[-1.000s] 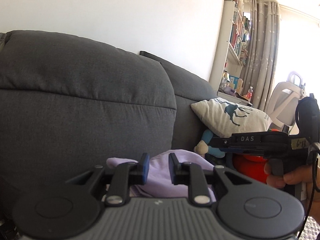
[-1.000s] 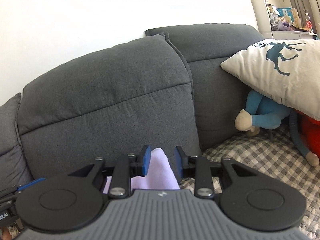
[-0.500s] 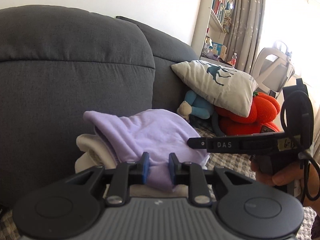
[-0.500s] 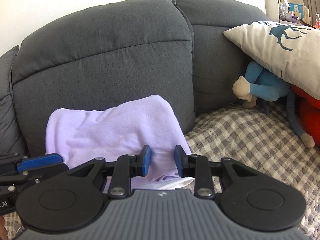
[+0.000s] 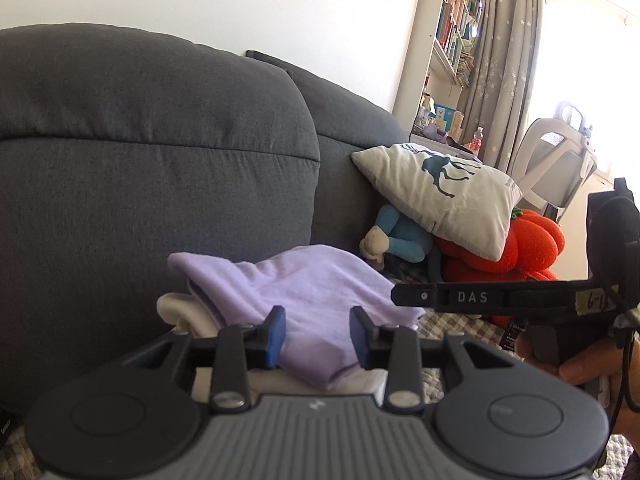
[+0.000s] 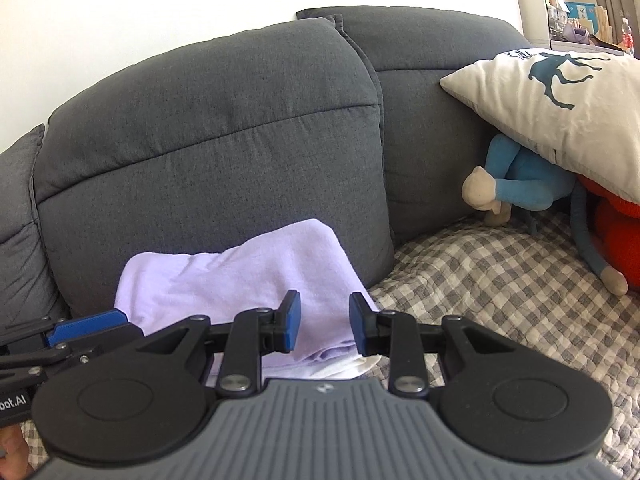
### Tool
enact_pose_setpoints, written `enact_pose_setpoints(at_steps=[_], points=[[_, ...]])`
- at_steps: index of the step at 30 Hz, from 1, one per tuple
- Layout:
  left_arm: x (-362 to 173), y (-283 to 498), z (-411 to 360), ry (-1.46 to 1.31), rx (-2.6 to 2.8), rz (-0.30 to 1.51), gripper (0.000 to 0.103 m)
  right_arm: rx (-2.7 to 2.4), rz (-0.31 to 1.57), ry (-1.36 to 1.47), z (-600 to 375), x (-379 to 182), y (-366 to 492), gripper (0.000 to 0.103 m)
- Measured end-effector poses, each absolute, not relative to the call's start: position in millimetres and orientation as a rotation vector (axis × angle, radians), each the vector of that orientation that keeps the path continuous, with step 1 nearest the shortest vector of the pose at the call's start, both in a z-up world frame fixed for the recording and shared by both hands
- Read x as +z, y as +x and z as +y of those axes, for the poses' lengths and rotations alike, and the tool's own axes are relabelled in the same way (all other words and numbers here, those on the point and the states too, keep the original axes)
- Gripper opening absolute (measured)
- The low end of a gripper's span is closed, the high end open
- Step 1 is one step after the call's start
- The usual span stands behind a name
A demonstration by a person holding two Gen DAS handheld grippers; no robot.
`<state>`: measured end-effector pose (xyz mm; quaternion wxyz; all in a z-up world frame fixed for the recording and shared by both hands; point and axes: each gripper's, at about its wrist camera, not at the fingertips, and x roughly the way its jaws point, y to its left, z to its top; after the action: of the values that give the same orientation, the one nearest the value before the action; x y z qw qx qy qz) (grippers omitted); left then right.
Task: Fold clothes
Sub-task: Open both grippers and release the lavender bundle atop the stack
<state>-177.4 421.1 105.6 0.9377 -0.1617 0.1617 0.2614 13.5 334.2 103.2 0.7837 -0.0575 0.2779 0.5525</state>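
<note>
A folded lilac garment (image 5: 304, 280) lies on a cream garment (image 5: 176, 308) on the sofa seat, against the back cushion. My left gripper (image 5: 318, 334) straddles the near fold and its jaws are opening, the pads coming off the cloth. The right gripper (image 6: 325, 326) stands at the lilac garment's (image 6: 240, 280) right corner. Cloth fills the gap between its pads, so it looks shut on it. In the left wrist view the right gripper (image 5: 400, 296) shows side-on, its tip at the cloth's right edge, with a hand (image 5: 580, 368) on its grip.
Dark grey sofa back cushions (image 6: 216, 132) rise right behind the pile. A checked cover (image 6: 480, 280) spreads over the seat to the right. Further right lie a deer-print pillow (image 5: 440, 196), a blue plush toy (image 6: 520, 188) and a red plush (image 5: 528, 244). A bookshelf (image 5: 452, 44) stands beyond.
The lilac garment came down from in front of the sofa back onto the cream garment. Both views have tipped downward. The left jaws have widened; the right jaws keep the same gap.
</note>
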Motion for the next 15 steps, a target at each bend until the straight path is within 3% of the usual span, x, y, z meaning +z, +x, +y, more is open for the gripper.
enact_pose_setpoints(at_steps=[15], points=[[121, -179, 403, -0.291, 0.533, 0.303, 0.045, 1.191, 0.601, -0.096, 315, 109, 15, 0.040]])
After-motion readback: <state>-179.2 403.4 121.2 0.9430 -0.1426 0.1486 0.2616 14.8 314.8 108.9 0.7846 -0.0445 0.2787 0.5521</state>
